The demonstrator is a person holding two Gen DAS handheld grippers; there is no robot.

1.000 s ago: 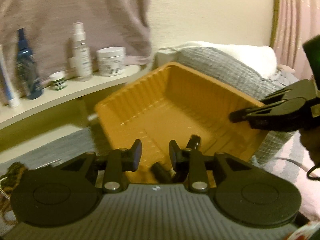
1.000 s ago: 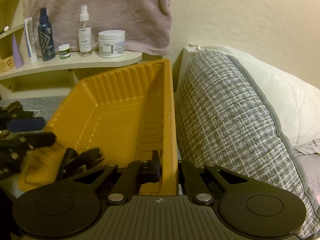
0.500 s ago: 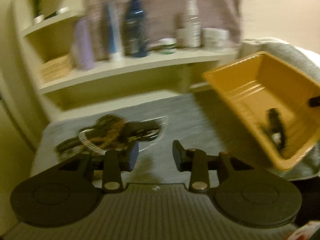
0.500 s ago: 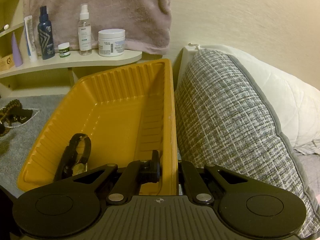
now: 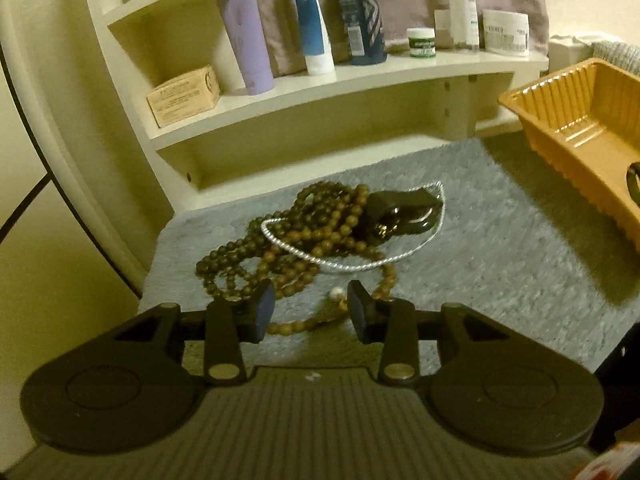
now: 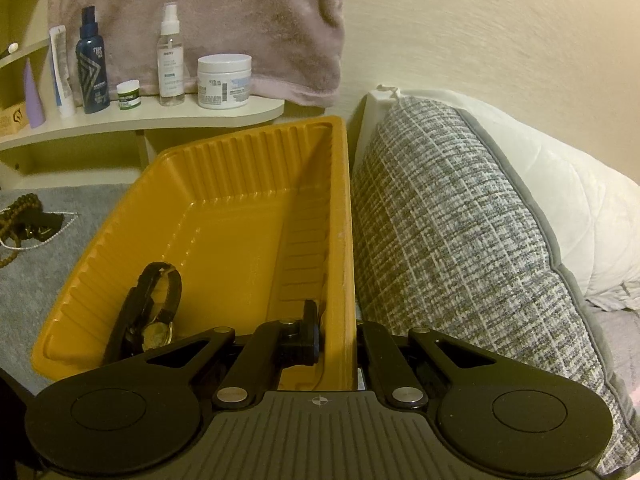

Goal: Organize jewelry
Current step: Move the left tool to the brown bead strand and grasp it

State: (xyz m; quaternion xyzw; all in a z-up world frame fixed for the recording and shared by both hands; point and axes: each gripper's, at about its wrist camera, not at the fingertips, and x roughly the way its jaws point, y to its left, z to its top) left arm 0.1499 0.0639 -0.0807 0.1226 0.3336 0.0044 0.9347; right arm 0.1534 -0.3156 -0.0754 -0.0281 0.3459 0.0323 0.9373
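Observation:
A pile of jewelry lies on the grey mat (image 5: 500,264): a brown bead necklace (image 5: 304,236), a silver chain (image 5: 348,262) and a black watch (image 5: 400,210). My left gripper (image 5: 311,312) is open and empty just in front of the beads. My right gripper (image 6: 336,332) is shut on the right wall of the orange tray (image 6: 248,216) and holds it tilted. A black-strapped watch (image 6: 148,312) lies inside the tray. The tray's corner (image 5: 572,120) shows at the right of the left wrist view.
A cream shelf (image 5: 320,76) behind the mat holds bottles, tubes, jars and a small box. A grey woven cushion (image 6: 460,260) and a white pillow (image 6: 560,184) lie right of the tray. A pink towel (image 6: 240,20) hangs above the shelf.
My left gripper let go of the black-strapped watch in the tray, then swung left to the jewelry pile on the mat. The right gripper and tray have stayed still.

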